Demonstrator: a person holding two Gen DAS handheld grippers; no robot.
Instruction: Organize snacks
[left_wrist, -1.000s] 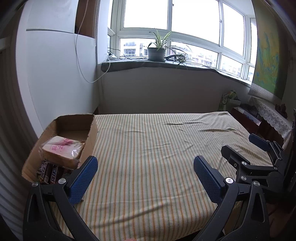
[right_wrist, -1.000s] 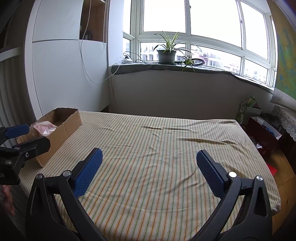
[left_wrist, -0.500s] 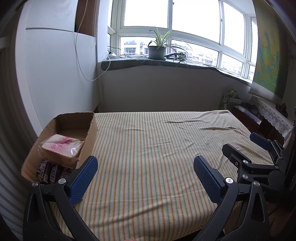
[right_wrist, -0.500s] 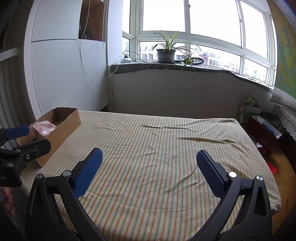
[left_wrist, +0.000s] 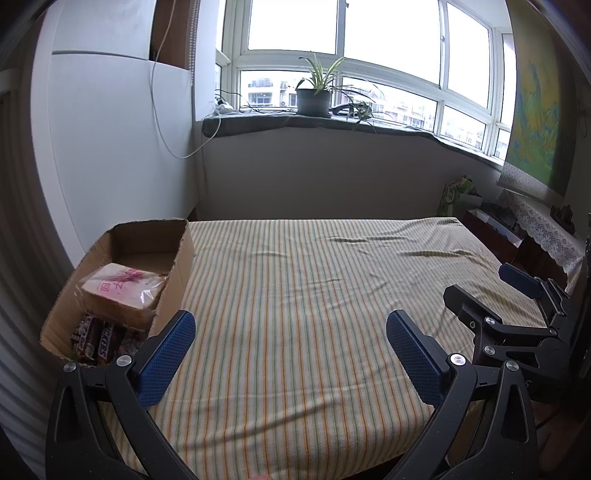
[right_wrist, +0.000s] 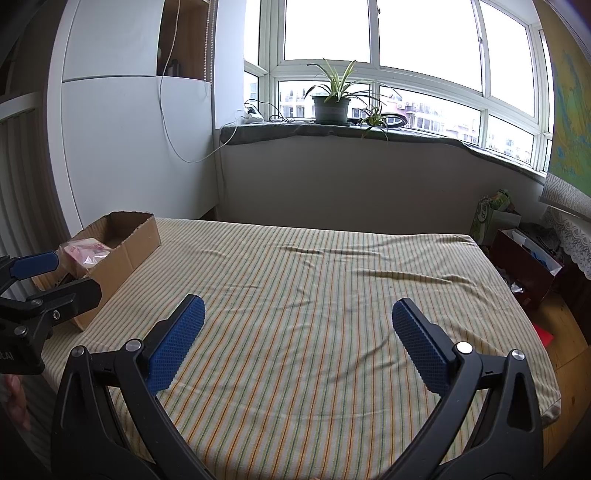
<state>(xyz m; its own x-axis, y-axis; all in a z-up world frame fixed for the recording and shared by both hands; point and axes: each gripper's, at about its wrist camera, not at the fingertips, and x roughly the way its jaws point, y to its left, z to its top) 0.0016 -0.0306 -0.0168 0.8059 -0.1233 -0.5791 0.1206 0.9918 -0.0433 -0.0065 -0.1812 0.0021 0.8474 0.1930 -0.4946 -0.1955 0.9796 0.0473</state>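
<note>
Cellophane-wrapped soft bread loaf (left_wrist: 123, 291) in the brown cardboard box (left_wrist: 177, 280) would crush easily (grip its ends lightly). Left gripper (left_wrist: 291, 354) and right gripper (right_wrist: 299, 343) both gape, empty.

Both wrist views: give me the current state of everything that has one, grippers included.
Left gripper: open, empty, over the striped cloth.
Right gripper: open, empty.
Cardboard box: open-topped, at the cloth's left edge.
Bagged bread: wrapped, lying inside the box.
Snickers bars: in the box's near end, partly under the bread.
Striped cloth: spread out, slightly wrinkled.
</note>
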